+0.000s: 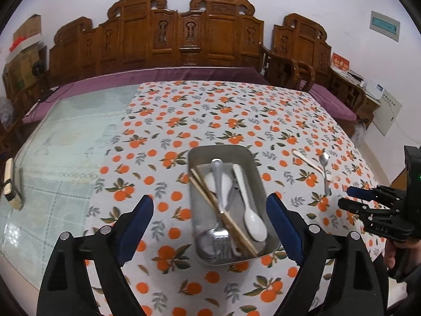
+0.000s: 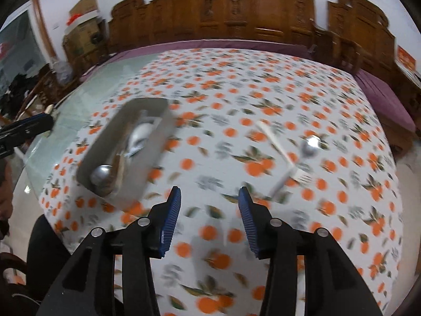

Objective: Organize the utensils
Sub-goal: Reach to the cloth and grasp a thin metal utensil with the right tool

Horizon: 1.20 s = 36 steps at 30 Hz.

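Note:
A metal tray sits on the orange-print tablecloth and holds chopsticks, a white spoon, a metal spoon and a fork. My left gripper is open, its blue pads either side of the tray's near end, empty. A metal spoon and a white plastic fork lie crossed on the cloth to the right. My right gripper is open and empty above the cloth, with the tray to its left and the loose spoon and fork ahead right, blurred.
Bare glass tabletop lies left of the cloth. A small wooden block sits at the far left edge. A carved wooden bench with purple cushions stands behind the table.

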Motion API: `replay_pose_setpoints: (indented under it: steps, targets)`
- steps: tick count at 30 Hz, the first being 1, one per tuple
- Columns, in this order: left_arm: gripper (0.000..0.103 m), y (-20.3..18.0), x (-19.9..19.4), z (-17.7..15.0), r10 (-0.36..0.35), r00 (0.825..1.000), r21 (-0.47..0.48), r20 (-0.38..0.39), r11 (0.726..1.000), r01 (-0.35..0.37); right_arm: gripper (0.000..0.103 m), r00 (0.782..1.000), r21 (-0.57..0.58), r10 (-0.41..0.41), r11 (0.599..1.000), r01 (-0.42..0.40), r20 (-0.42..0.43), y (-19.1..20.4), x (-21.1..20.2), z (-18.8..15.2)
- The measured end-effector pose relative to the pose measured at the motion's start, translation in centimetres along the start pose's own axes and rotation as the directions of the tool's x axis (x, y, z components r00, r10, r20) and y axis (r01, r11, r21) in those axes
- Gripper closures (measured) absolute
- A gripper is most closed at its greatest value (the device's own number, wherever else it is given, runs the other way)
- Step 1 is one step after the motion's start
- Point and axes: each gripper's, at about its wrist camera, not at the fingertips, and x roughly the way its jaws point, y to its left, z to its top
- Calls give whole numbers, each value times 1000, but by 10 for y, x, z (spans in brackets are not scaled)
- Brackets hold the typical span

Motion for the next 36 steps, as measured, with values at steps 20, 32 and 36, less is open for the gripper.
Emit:
replay_pose_setpoints:
  steps: [20, 32, 36]
  targets:
    - [19, -66, 34, 5, -54, 998, 68, -39, 996, 57, 55, 990, 117, -114, 985, 124, -88, -99, 81, 25]
    - [19, -88, 40, -4, -73, 995, 105, -64, 991, 80, 67, 984, 144, -119, 980, 137, -129, -122, 111, 34]
    - [19, -86, 40, -5, -71, 995, 98, -65, 992, 77, 78, 982, 138, -125, 980, 145, -144, -119, 111, 33]
